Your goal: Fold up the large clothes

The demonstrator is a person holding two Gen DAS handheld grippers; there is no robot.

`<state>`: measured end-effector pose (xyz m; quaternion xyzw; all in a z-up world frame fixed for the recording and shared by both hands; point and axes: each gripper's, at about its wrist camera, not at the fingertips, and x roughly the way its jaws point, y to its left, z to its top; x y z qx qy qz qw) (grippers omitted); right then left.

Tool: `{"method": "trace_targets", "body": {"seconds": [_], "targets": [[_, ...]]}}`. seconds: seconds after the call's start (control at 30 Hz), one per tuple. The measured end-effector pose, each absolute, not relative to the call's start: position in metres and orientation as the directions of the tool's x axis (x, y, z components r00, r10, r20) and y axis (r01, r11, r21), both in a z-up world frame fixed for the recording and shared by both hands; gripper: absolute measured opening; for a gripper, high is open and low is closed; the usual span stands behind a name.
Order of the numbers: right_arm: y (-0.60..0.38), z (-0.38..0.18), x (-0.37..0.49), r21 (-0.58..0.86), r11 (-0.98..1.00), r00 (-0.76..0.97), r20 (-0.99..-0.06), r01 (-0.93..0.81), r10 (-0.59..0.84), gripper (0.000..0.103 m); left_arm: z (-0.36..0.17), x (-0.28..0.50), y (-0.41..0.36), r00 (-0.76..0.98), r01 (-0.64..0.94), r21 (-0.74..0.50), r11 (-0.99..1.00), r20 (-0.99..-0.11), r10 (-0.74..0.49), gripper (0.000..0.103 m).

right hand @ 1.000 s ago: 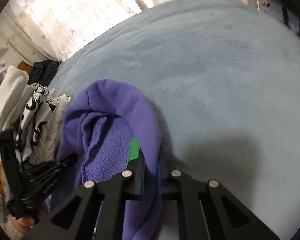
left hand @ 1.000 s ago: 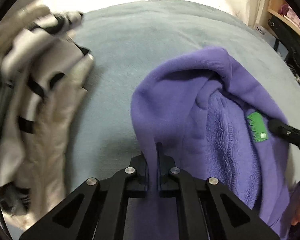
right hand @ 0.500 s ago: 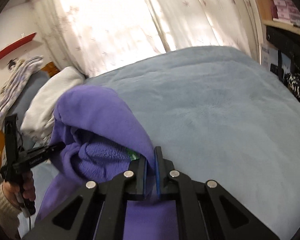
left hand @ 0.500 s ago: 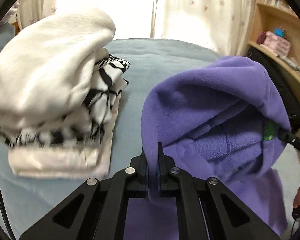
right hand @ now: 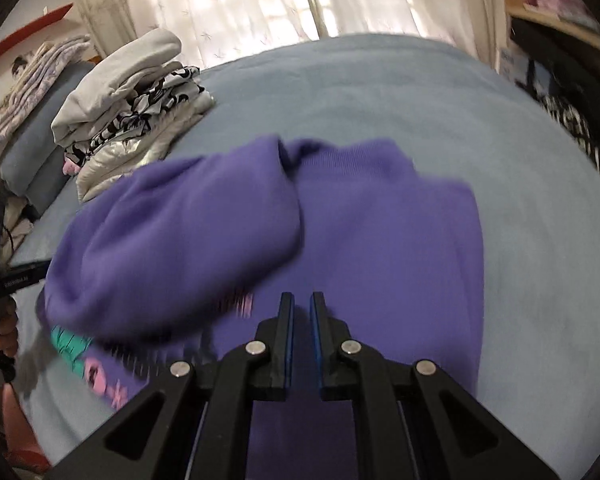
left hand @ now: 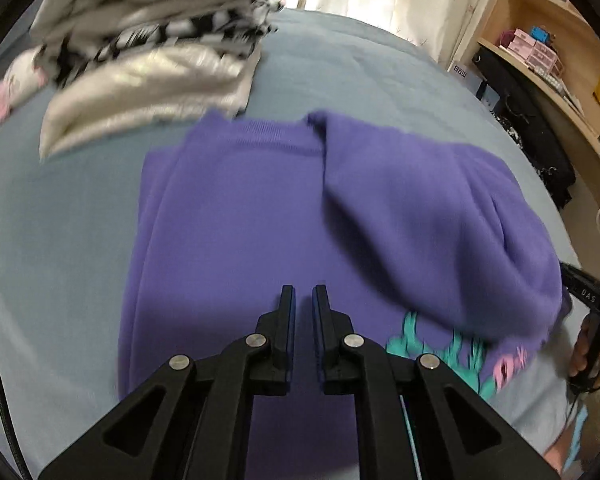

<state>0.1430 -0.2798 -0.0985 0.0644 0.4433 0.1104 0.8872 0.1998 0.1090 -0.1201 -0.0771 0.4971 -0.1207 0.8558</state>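
A purple hoodie [left hand: 240, 216] lies folded on the light blue bed cover, its hood flopped over the upper part, teal and pink print showing at one edge. It also fills the middle of the right wrist view [right hand: 380, 232]. My left gripper [left hand: 303, 292] hovers over the hoodie with a narrow gap between its fingers and holds nothing. My right gripper [right hand: 300, 298] hovers over the hoodie the same way, slightly open and empty. The right gripper's body shows at the right edge of the left wrist view [left hand: 596, 300]; the left gripper's body shows at the left edge of the right wrist view [right hand: 4, 276].
A stack of folded clothes [left hand: 148, 40], white, black-and-white and silvery, sits on the bed cover [left hand: 360, 64] beyond the hoodie, and also in the right wrist view [right hand: 128, 96]. Wooden shelves [left hand: 548, 52] with boxes stand at the right. Curtains [right hand: 300, 0] hang behind the bed.
Both grippers were shut on the raised hoodie edge near the hood. They have let go and opened slightly; the hoodie now lies flat, folded over on the bed.
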Motion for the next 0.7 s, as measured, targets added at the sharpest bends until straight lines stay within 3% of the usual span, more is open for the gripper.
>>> {"method": "trace_targets", "body": {"seconds": [0.13, 0.2, 0.27, 0.33, 0.47, 0.7], "targets": [[-0.281, -0.102, 0.124, 0.279, 0.954, 0.557, -0.777, -0.111, 0.292, 0.009, -0.127, 0.164, 0.119, 0.469, 0.129, -0.327, 0.936, -0.811, -0.349, 0.013], [-0.277, -0.101, 0.115, 0.308, 0.945, 0.549, -0.774, -0.113, 0.317, 0.018, -0.125, 0.16, 0.122, 0.469, 0.138, -0.361, 0.922, -0.796, -0.382, 0.021], [-0.273, -0.098, 0.107, 0.331, 0.936, 0.554, -0.76, -0.119, 0.339, 0.039, -0.123, 0.164, 0.122, 0.469, 0.15, -0.386, 0.91, -0.783, -0.409, 0.025], [-0.269, -0.093, 0.102, 0.344, 0.93, 0.57, -0.742, -0.129, 0.354, 0.046, -0.121, 0.162, 0.119, 0.469, 0.162, -0.414, 0.896, -0.766, -0.439, 0.028], [-0.257, -0.085, 0.102, 0.39, 0.906, 0.572, -0.71, -0.165, 0.41, 0.047, -0.119, 0.165, 0.116, 0.484, 0.158, -0.477, 0.865, -0.726, -0.489, 0.047], [-0.25, -0.097, 0.122, 0.489, 0.86, 0.552, -0.681, -0.147, 0.481, 0.052, -0.129, 0.193, 0.112, 0.49, 0.125, -0.567, 0.814, -0.678, -0.548, 0.048]]}}
